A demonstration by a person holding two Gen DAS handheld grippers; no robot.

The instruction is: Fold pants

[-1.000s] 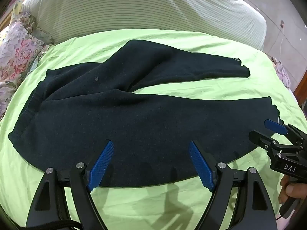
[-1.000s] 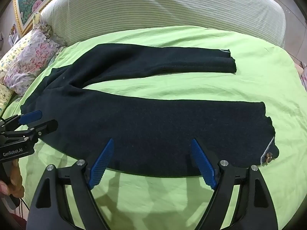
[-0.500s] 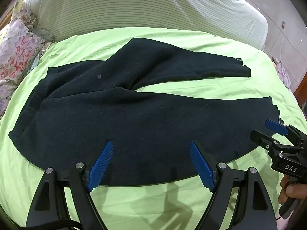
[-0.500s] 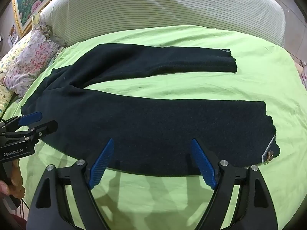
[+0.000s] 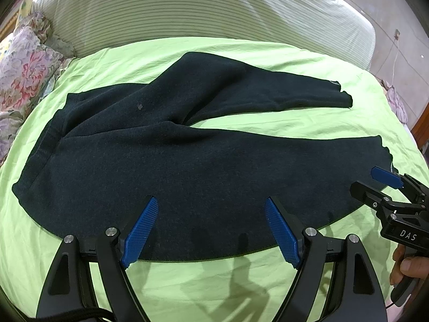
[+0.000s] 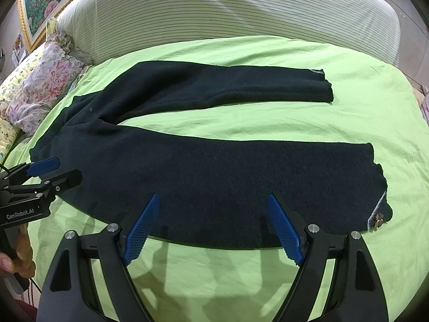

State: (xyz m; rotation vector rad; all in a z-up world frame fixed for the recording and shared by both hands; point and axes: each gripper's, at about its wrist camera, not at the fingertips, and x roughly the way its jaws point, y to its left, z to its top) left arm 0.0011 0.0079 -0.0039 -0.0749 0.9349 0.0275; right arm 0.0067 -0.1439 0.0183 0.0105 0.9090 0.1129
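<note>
Dark pants [image 5: 187, 161] lie unfolded on the green bed [image 5: 241, 281], waistband left, legs splayed rightward. Left gripper [image 5: 211, 230] and right gripper [image 6: 213, 228] hover at the near edge, jaws wide. Pinching only the top layer could bunch the fold.

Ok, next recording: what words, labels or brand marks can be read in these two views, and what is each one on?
"DAS": white letters on the black body of the right gripper, seen from the left wrist view.
"GenRobot.AI": white letters on the black body of the left gripper, seen from the right wrist view.
No readable text shows on the pants, sheet or pillows.
</note>
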